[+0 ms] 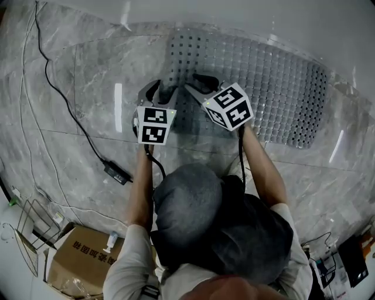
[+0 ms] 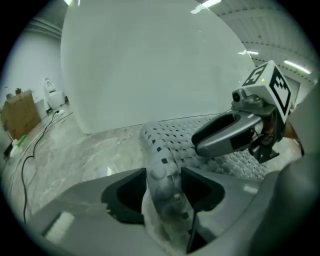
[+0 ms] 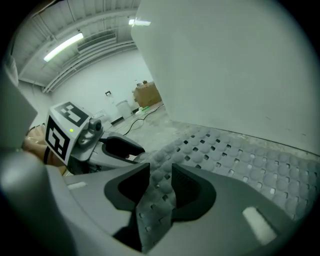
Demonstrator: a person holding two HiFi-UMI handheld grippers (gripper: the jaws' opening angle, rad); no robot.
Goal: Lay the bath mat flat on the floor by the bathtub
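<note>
The grey perforated bath mat [image 1: 263,76] lies mostly flat on the marble floor beside the white bathtub [image 1: 263,17]. Its near left corner is lifted and bunched. My left gripper [image 1: 159,91] is shut on that raised edge; in the left gripper view a thick fold of mat [image 2: 162,165] fills the gap between the jaws of the left gripper [image 2: 164,172]. My right gripper [image 1: 196,85] is just beside it. In the right gripper view a strip of mat [image 3: 160,187] stands between the jaws of the right gripper [image 3: 161,172] and touches both pads. The tub wall [image 2: 150,65] rises just behind.
A black cable with a power adapter [image 1: 117,171] runs over the floor to the left. A cardboard box [image 1: 76,263] and a wire rack [image 1: 35,222] stand at the lower left. Small items [image 1: 351,258] sit at the lower right.
</note>
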